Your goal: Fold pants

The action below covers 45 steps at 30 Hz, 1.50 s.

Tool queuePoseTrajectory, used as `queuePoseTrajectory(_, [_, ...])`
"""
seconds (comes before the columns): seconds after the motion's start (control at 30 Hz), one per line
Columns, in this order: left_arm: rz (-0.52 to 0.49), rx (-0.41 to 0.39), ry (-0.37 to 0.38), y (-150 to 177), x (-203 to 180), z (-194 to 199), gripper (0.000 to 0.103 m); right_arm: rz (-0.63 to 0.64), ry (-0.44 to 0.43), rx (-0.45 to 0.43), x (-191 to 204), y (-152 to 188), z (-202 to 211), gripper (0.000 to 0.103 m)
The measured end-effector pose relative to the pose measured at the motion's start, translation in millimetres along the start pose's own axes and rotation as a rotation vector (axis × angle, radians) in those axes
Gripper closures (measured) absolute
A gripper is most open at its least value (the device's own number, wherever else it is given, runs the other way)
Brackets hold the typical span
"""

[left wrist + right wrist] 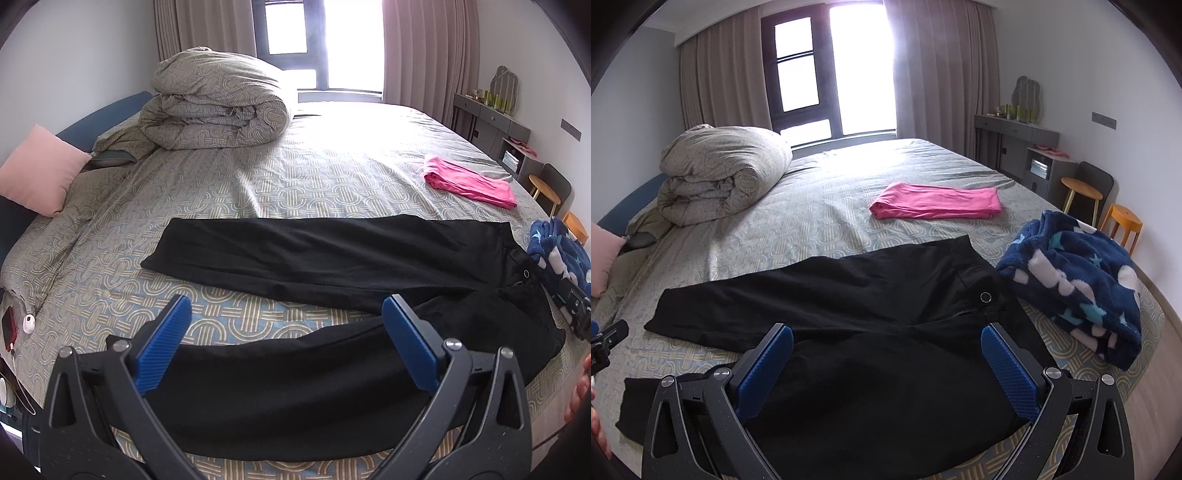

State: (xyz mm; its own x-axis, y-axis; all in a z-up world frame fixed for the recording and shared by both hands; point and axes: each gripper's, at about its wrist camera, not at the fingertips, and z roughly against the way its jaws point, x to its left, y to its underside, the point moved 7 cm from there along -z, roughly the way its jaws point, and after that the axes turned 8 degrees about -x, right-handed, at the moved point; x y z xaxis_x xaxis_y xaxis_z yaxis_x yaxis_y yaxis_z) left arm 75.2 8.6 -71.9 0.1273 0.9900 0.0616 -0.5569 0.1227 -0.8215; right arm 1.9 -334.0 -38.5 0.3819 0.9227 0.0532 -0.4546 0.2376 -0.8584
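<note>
Wide bed (280, 177) under a grey-green sheet with a looped pattern, filling most of both views. On its far left, a rolled duvet (218, 107) in matching cloth, piled high near the window.

Black pants (332, 254) spread flat on the near part of the bed, long axis running left to right across it. Waistband with a small round button (986, 297) at the right end, leg cuffs pointing left. Far leg straight and smooth; near leg (295, 373) angled away from it toward the near edge, so the two legs fork open to the left with a wedge of sheet between them.

Just beside the waistband on the right, touching or nearly so, a crumpled navy fleece blanket (1075, 280) with pale shapes and teal stars. Beyond the pants, well apart, a folded pink garment (938, 202). At the far left edge, a pink pillow (40, 170).

Left hand-held gripper (284, 325) poised over the near leg, blue-padded jaws spread wide, nothing between them. Right hand-held gripper (886, 354) over the seat and crotch area near the waist, jaws likewise released and wide apart, holding nothing.

By the right wall, a grey dresser (1019, 140) and a small wooden stool (1082, 190). Near the bed's left edge, a small white object and a red one, too small to identify.
</note>
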Motion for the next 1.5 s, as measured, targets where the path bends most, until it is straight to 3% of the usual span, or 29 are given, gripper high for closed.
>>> queuePoseTrajectory(0.67, [0.001, 0.057, -0.028, 25, 21, -6, 0.0, 0.068, -0.044, 0.122, 32, 41, -14, 0.0])
queuePoseTrajectory(1.2, [0.012, 0.065, -0.051, 43, 37, 4, 0.0, 0.059, -0.028, 0.111, 22, 41, -3, 0.0])
queuePoseTrajectory(1.5, [0.092, 0.113, -0.074, 76, 76, 6, 0.0, 0.041, -0.018, 0.083, -12, 53, 9, 0.0])
